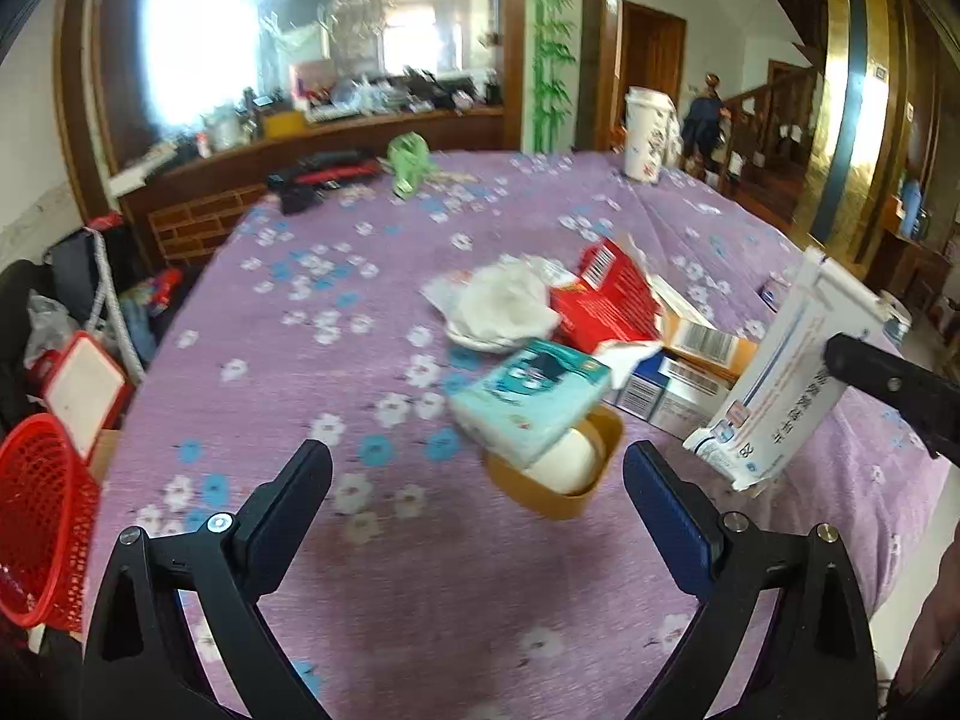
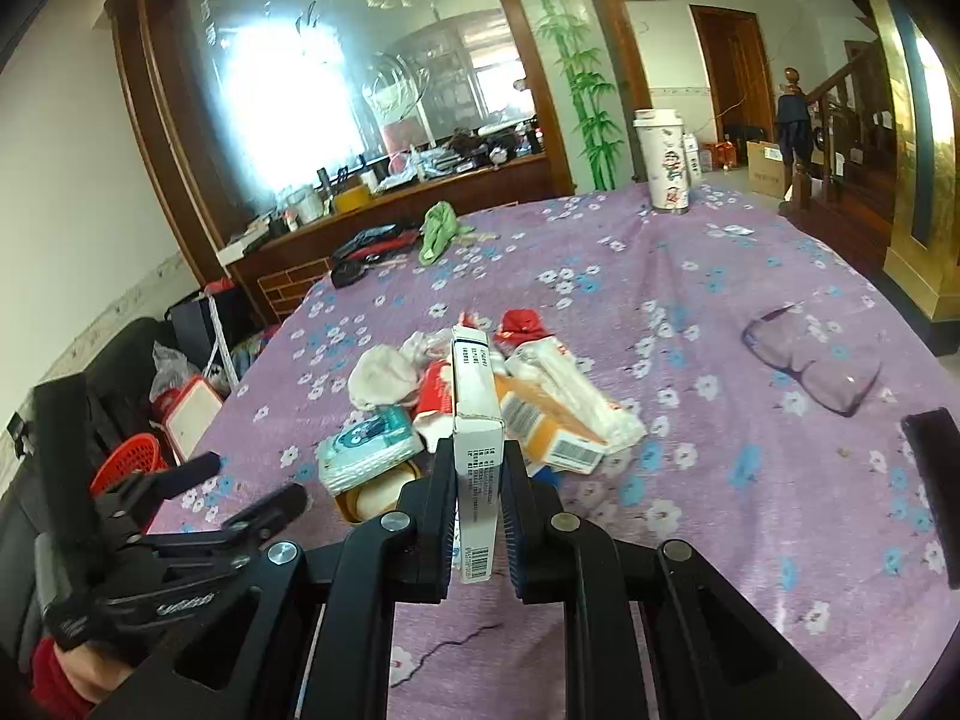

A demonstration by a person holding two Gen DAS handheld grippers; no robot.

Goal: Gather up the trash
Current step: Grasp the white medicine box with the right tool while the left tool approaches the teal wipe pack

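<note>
My right gripper [image 2: 478,468] is shut on a long white box [image 2: 477,420] and holds it above the purple flowered tablecloth [image 2: 690,312]; the box also shows in the left wrist view [image 1: 786,372]. My left gripper [image 1: 477,471] is open and empty, just short of a teal tissue pack [image 1: 531,399] lying on a brown dish [image 1: 558,480]. Behind lie crumpled white paper [image 1: 504,303], a red carton [image 1: 606,300] and an orange box [image 1: 705,345]. A red mesh basket [image 1: 39,519] stands off the table's left edge.
A white patterned tumbler [image 2: 666,162] stands at the table's far side. Purple-tinted glasses [image 2: 807,363] and a black flat object [image 2: 936,492] lie at the right. A green cloth [image 2: 441,228] and black-red items [image 2: 372,249] lie at the far left edge.
</note>
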